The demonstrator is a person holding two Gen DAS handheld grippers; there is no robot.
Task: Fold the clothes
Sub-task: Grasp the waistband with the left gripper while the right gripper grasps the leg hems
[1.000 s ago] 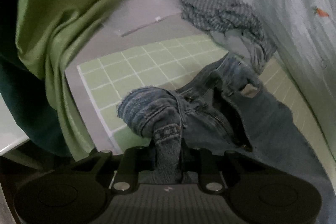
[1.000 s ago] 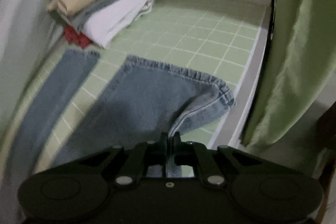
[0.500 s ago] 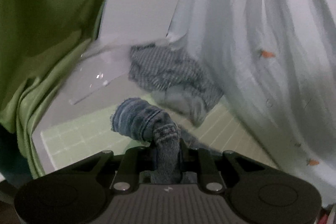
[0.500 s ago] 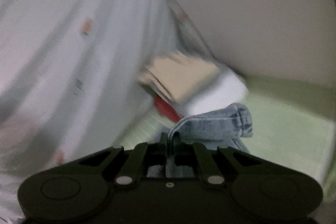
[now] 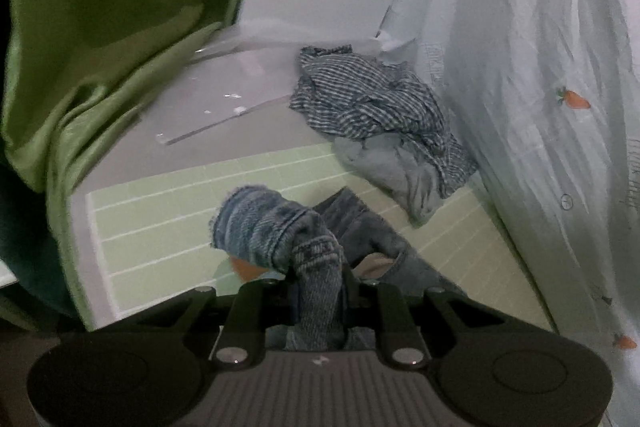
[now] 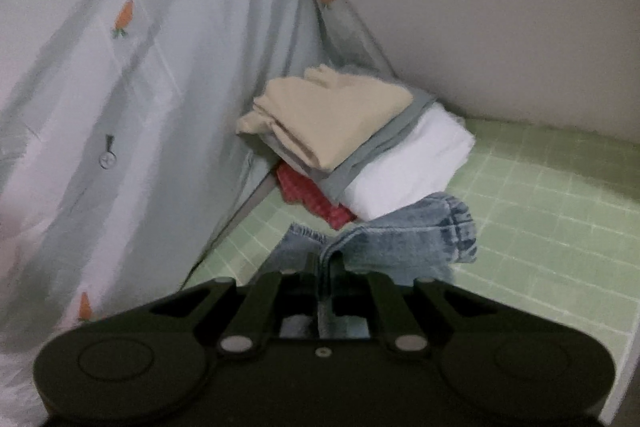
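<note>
A pair of blue jeans [image 5: 276, 231] hangs between my two grippers above a green gridded mat [image 5: 160, 211]. My left gripper [image 5: 320, 275] is shut on the bunched waistband, which bulges out ahead of the jaws, with the rest of the denim trailing down to the right. In the right wrist view the right gripper [image 6: 325, 267] is shut on the hem of a lighter denim leg [image 6: 416, 231], whose cuff folds over to the right above the mat [image 6: 540, 211].
A crumpled striped garment [image 5: 372, 103] lies at the mat's far end. A folded stack of beige, grey, white and red clothes [image 6: 352, 143] sits in the corner. A pale carrot-print curtain [image 6: 140, 87] hangs along one side and a green cloth [image 5: 100, 27] along the other.
Both grippers have risen with the jeans, lifting the waistband and the leg hem off the mat. Both views have tilted up toward the curtain and wall.
</note>
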